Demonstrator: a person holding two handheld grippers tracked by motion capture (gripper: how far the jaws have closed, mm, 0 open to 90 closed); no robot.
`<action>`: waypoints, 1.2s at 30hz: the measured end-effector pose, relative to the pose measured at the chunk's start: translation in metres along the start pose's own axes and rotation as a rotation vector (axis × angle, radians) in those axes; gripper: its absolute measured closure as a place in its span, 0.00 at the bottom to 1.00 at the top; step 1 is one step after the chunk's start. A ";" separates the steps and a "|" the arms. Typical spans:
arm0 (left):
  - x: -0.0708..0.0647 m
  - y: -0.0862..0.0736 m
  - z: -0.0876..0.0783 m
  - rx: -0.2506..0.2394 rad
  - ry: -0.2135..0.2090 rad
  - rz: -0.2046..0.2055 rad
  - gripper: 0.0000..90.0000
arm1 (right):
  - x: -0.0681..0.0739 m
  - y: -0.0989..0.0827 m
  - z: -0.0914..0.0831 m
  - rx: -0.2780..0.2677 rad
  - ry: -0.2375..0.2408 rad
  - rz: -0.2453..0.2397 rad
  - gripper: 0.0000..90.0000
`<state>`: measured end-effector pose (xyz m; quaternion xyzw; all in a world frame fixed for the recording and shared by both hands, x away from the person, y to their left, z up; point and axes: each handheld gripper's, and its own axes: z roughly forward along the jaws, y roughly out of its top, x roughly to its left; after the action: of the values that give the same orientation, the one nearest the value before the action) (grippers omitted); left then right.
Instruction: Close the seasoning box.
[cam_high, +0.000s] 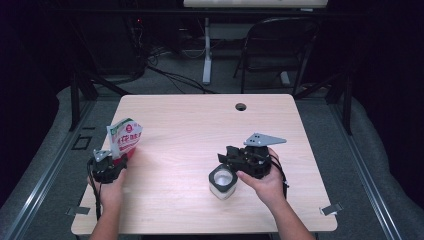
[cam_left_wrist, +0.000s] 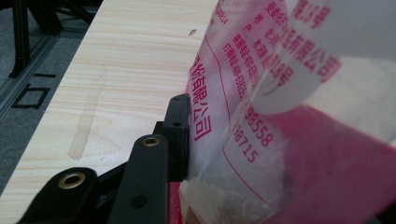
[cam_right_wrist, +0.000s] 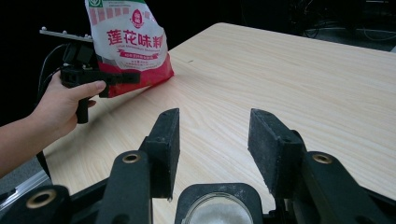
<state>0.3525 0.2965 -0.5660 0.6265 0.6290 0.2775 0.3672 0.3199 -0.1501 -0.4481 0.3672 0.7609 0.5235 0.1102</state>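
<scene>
We see the red-and-white seasoning bag (cam_high: 125, 138) standing upright near the left edge of the wooden worktop (cam_high: 200, 130), its base on the surface. Our left tongs (cam_high: 107, 165) are clenched on the bag's lower part; in the left gripper view one black pad (cam_left_wrist: 179, 135) presses flat against the plastic, and in the right gripper view the bag (cam_right_wrist: 129, 44) sits between the jaws of the left tongs (cam_right_wrist: 116, 77). Our right tongs (cam_high: 235, 160) rest to the right of centre on the near half, released, the two jaws standing apart with bare wood between them. A small black-rimmed jar (cam_high: 223, 181) of white powder sits just in front of them, touching neither pad.
</scene>
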 end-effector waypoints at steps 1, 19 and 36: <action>0.000 0.000 0.000 0.000 0.000 0.000 0.73 | 0.000 0.000 0.000 0.000 0.000 0.000 0.59; -0.021 0.007 -0.010 -0.047 -0.036 0.061 0.40 | 0.000 0.000 0.000 0.004 -0.007 -0.003 0.59; -0.059 0.005 -0.023 -0.028 -0.160 0.173 0.33 | -0.004 0.001 -0.006 -0.006 -0.037 -0.005 0.58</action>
<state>0.3333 0.2413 -0.5418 0.6936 0.5372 0.2660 0.3995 0.3203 -0.1570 -0.4457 0.3744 0.7582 0.5186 0.1266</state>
